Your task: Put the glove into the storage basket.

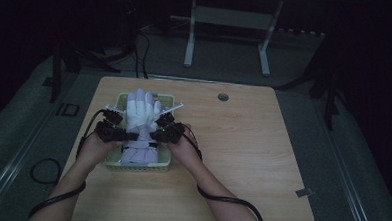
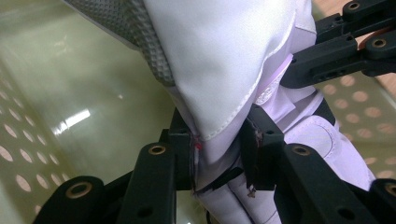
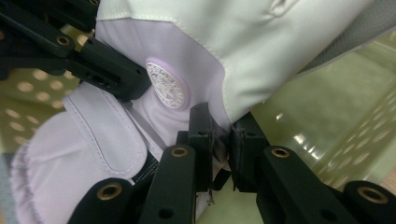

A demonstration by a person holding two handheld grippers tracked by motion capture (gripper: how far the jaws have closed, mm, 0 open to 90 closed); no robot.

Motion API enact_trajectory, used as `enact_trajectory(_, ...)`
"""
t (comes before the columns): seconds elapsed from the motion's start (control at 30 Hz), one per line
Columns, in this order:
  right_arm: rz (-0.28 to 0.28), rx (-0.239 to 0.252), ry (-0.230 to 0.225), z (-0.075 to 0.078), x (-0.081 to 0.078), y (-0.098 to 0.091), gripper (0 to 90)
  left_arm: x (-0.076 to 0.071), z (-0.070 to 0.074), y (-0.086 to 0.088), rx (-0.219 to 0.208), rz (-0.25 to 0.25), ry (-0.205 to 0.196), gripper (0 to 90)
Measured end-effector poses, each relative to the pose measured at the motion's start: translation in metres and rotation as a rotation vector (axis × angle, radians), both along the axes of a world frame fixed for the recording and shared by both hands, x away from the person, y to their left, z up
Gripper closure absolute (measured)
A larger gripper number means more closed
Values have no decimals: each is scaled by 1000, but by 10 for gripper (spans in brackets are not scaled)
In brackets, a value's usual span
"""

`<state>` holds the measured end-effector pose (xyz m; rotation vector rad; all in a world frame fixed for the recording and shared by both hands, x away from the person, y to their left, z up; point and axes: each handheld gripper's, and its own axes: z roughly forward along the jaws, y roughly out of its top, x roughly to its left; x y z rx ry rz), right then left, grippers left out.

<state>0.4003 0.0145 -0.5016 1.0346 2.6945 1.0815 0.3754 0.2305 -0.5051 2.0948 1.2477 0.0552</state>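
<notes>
- Gripping the white and pale-lilac fabric glove (image 1: 139,119) at its wrist end, the left gripper (image 1: 124,136) and the right gripper (image 1: 157,134) were seen closed on cloth from opposite sides; in the left gripper view the fingers (image 2: 181,154) pinched a stitched hem, and in the right gripper view the fingers (image 3: 201,140) clamped a fold beside a round embossed badge (image 3: 167,85).
- The glove was held over and partly inside the pale-green perforated plastic basket (image 1: 112,163), which stood on the light wooden table (image 1: 242,142).
- A slip was judged possible: only thin edges of smooth cloth were caught, so an uneven pull could free one side and let the glove sag or twist.
- The basket could be dragged if the cuff snagged its rim.
- The glove's long axis ran away from the person, fingertips pointing to the far edge, cuff nearest the hands.
</notes>
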Motion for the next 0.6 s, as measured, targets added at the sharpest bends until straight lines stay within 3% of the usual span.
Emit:
enact_trajectory(0.07, 4, -32, -12, -3, -1, 3, 797, 1, -2, -1, 1, 6, 13, 677)
enact_trajectory(0.13, 12, -56, -15, -4, -2, 4, 768, 4, -9, -2, -11, 49, 85, 636)
enact_trajectory(0.17, 12, -56, -15, -4, -2, 4, 768, 4, -9, -2, -11, 49, 85, 618)
enact_trajectory(0.2, 26, -74, -29, -4, -2, 5, 737, 6, -11, -3, 15, 56, 106, 618)
enact_trajectory(0.23, 40, -87, -29, -5, -2, 7, 667, 7, -12, -4, 38, 70, 106, 575)
enact_trajectory(0.33, 45, -80, -22, -4, -1, 7, 599, 7, -12, -10, 117, 81, 91, 492)
enact_trajectory(0.37, 43, -77, -21, -4, 0, 6, 567, 7, -12, -14, 165, 87, 74, 463)
enact_trajectory(0.47, 45, -38, -20, -1, 1, -1, 537, 8, -12, -23, 239, 89, 47, 421)
enact_trajectory(0.5, 55, -28, -25, 1, 1, -2, 472, 9, -13, -25, 266, 93, 33, 395)
enact_trajectory(0.6, 103, 42, -23, 7, 1, -9, 378, 9, -12, -25, 226, 97, 17, 234)
